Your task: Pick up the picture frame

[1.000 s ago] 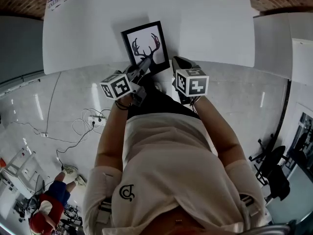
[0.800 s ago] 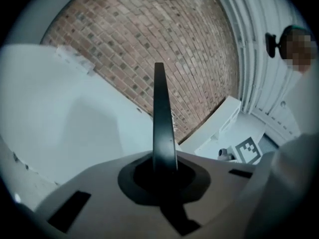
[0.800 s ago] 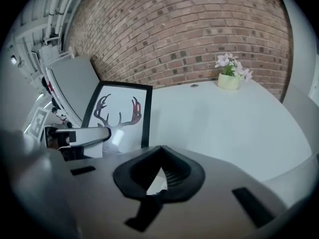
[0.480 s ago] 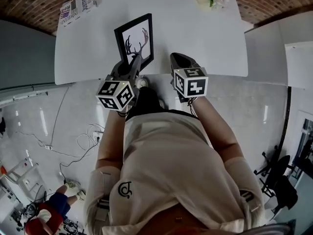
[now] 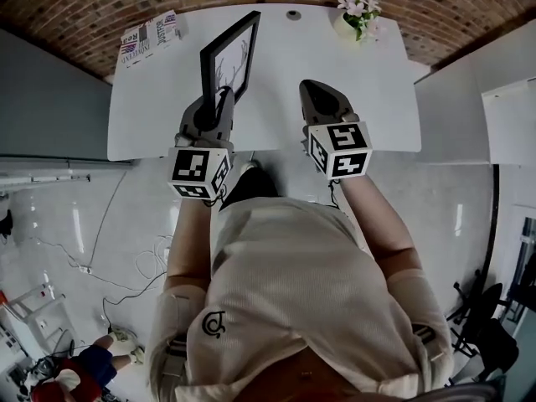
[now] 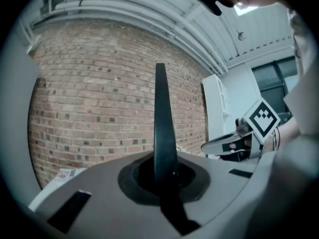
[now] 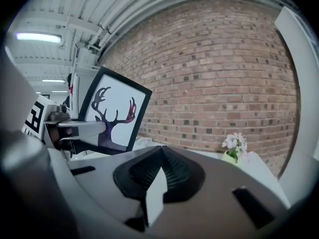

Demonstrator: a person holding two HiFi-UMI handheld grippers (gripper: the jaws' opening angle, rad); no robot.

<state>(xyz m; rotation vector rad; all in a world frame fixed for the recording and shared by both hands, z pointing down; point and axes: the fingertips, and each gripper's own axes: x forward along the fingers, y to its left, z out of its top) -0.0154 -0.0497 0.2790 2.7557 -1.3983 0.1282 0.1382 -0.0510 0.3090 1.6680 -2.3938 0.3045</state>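
The picture frame (image 5: pixel 228 55), black-rimmed with an antler print on white, stands upright and edge-on above the white table (image 5: pixel 377 90). My left gripper (image 5: pixel 223 99) is shut on its lower edge. In the left gripper view the frame (image 6: pixel 162 123) is a thin black blade rising from between the closed jaws of that gripper (image 6: pixel 162 169). My right gripper (image 5: pixel 316 90) hangs shut beside it on the right, apart from the frame. The right gripper view shows the frame (image 7: pixel 114 114) face-on at left with the left gripper (image 7: pixel 84 128) clamped on it, and my right gripper (image 7: pixel 160 157) closed in front.
A small vase of flowers (image 5: pixel 358 11) stands at the table's far right corner. Printed magazines (image 5: pixel 149 37) lie at its far left. A brick wall (image 7: pixel 214 78) runs behind the table. Cables (image 5: pixel 126 249) trail over the pale floor at left.
Both grippers have risen from the table's near edge. The frame, earlier lying flat, has come up with the left gripper and rolled upright onto its edge.
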